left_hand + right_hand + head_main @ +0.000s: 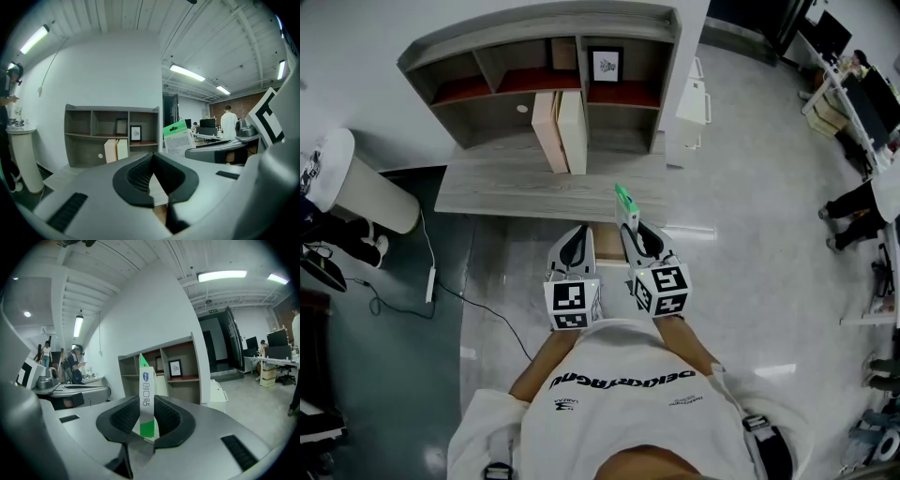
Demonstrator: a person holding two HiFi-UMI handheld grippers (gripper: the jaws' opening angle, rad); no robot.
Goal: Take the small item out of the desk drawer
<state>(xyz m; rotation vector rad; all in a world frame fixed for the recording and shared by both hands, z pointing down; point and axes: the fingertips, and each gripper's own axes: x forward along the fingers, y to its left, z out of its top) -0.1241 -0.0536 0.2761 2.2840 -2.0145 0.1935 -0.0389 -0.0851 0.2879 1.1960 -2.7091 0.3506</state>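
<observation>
A small green-and-white box point(624, 200) stands upright between the jaws of my right gripper point(630, 225), which is shut on it, just in front of the grey desk point(516, 192). In the right gripper view the box point(146, 394) rises narrow edge on from between the black pads of the right gripper point(146, 404). My left gripper point(578, 232) is level beside it on the left, its tips together and holding nothing point(152, 157). The left gripper view shows the box point(179, 138) to its right. A brown surface point(607, 242) shows between the grippers; I cannot tell whether the drawer is open.
On the desk stands a grey shelf unit point(544, 75) with two upright binders point(561, 131) and a framed picture point(605, 64). A white cabinet point(692, 103) stands to its right, a white round stand point(356, 187) to the left. A cable and power strip point(431, 281) lie on the floor.
</observation>
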